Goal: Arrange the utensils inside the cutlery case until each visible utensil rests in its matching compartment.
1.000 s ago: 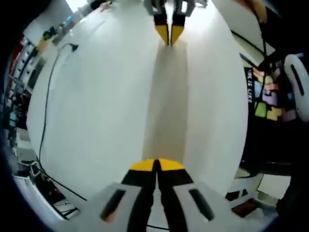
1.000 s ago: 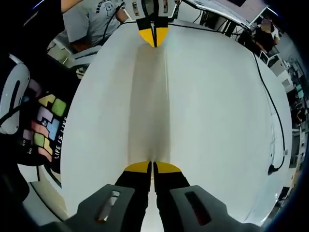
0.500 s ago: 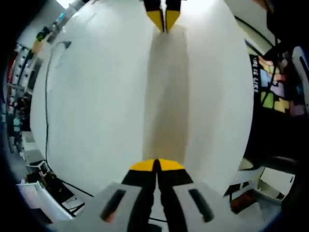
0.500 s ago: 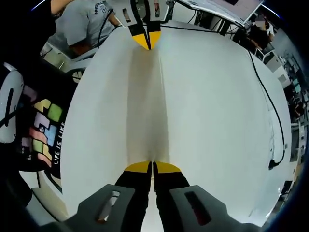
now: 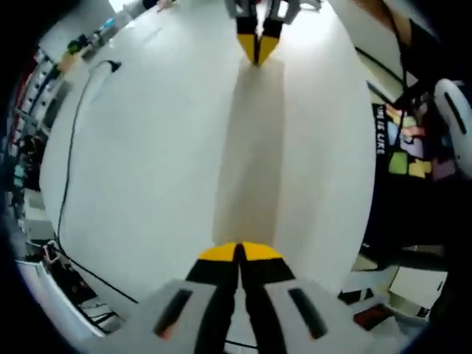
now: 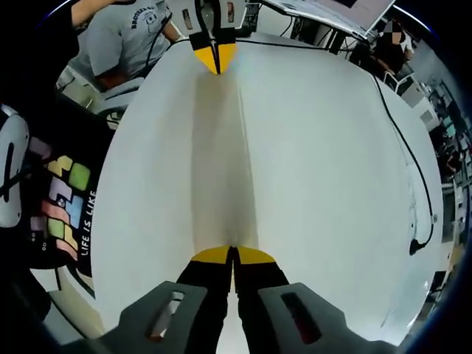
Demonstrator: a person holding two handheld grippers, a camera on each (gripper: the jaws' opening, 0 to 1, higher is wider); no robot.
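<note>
Two shut-jawed grippers (image 5: 240,251) (image 6: 233,254) over table (image 5: 147,147)

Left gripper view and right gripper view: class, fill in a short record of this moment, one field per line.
Surface: white table
Left gripper: fingers together, holding nothing, over the table
Right gripper: fingers together, holding nothing, facing the left one across the table
Between the grippers: a long shadow band on the table
Cable: black cable along the table edge
Bystander: person in a grey shirt past the table
Cutlery case and utensils: not visible
</note>
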